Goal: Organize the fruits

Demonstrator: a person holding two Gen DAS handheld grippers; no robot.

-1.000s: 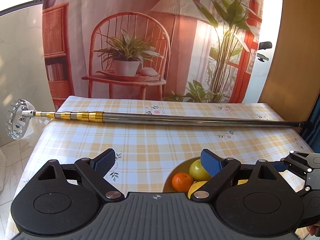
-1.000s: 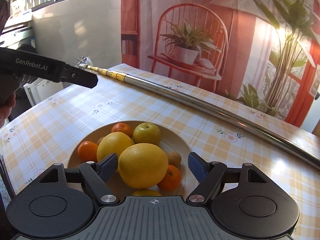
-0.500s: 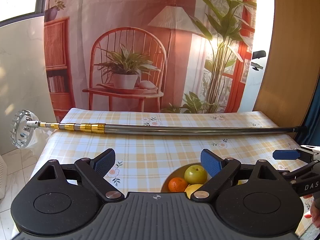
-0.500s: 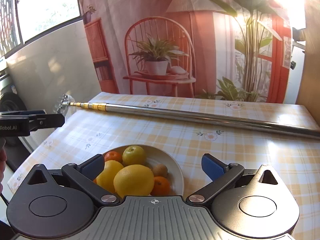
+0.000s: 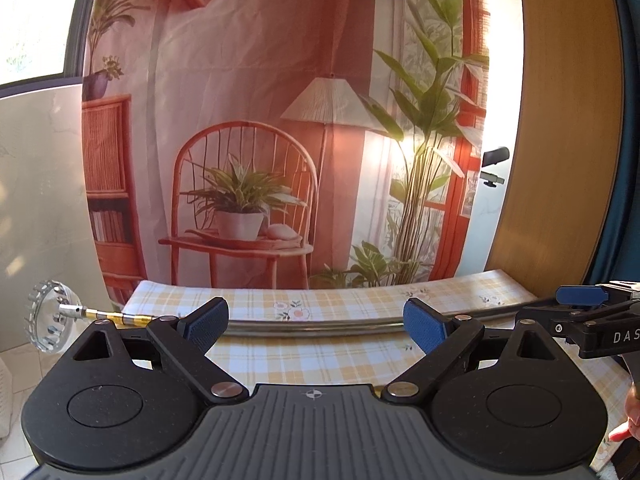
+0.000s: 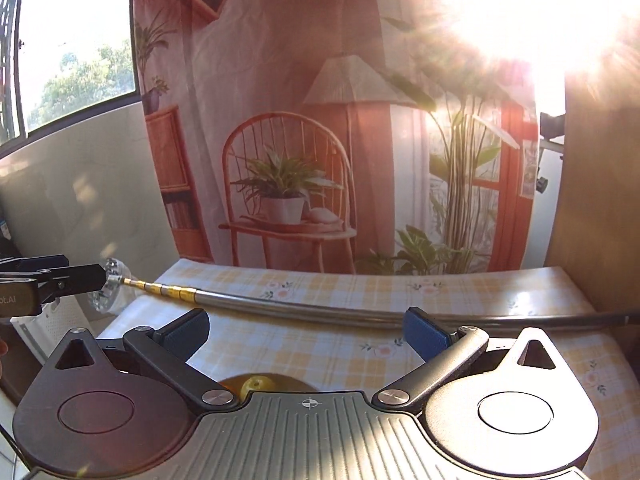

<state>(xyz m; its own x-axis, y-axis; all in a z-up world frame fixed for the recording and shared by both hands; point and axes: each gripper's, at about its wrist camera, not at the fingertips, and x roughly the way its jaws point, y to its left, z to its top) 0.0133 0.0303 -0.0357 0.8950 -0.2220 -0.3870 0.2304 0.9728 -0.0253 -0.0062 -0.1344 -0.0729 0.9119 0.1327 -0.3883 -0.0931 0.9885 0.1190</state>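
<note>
In the right wrist view only the far rim of the fruit plate and a green apple show, just above the gripper body; the other fruit is hidden below it. My right gripper is open and empty, held above the near table and pointing at the far wall. My left gripper is open and empty too, raised level with the table; no fruit shows in its view. Each gripper sees the other at its frame edge: the right gripper and the left gripper.
A long metal telescopic pole with a gold section lies across the checked tablecloth, its clear round head hanging past the left table edge. A printed backdrop stands behind the table. Strong sun glare fills the right wrist view's upper right.
Both grippers have lifted and tilted up. The plate of fruit has slid out of the left view and almost out of the right view. Both stay open.
</note>
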